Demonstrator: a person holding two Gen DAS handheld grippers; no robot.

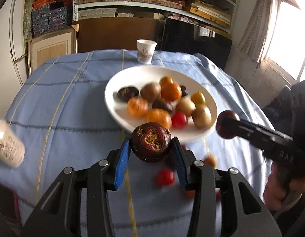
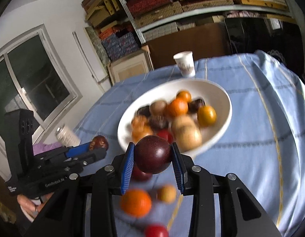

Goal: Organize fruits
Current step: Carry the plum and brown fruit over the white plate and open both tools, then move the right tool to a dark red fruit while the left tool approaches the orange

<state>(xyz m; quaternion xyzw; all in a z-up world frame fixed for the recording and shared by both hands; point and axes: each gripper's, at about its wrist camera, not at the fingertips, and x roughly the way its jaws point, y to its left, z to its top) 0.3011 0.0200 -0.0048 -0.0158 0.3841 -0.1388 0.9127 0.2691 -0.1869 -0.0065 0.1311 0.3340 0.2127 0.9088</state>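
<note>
both grippers held dark fruit beside the white bowl

the blue checked tablecloth (image 1: 59,106) covered the table, and the white bowl (image 1: 120,83) sat on it toward 12 o'clock from both grippers. the bowl held a blurred heap of orange, tan, dark and red fruit, among them an orange fruit (image 1: 170,92) near the middle and a red one (image 1: 179,119) at the bowl's 6 o'clock edge.

the left gripper (image 1: 151,148) was closed partway, its blue pads pressed on either side of a dark purple fruit with a scarred top (image 1: 151,142), held above the cloth just short of the bowl's near rim. the right gripper (image 2: 153,156) was likewise closed around a smooth dark plum (image 2: 153,153) (the same fruit showed at 3 o'clock in the left wrist view), also at the near rim.

a paper cup (image 1: 146,51) stood beyond the bowl at 12 o'clock. a white can (image 1: 8,142) lay at 9 o'clock. loose on the cloth beneath the right gripper were an orange (image 2: 136,203), a small tan fruit (image 2: 167,193) and a red tomato (image 2: 156,231).
</note>
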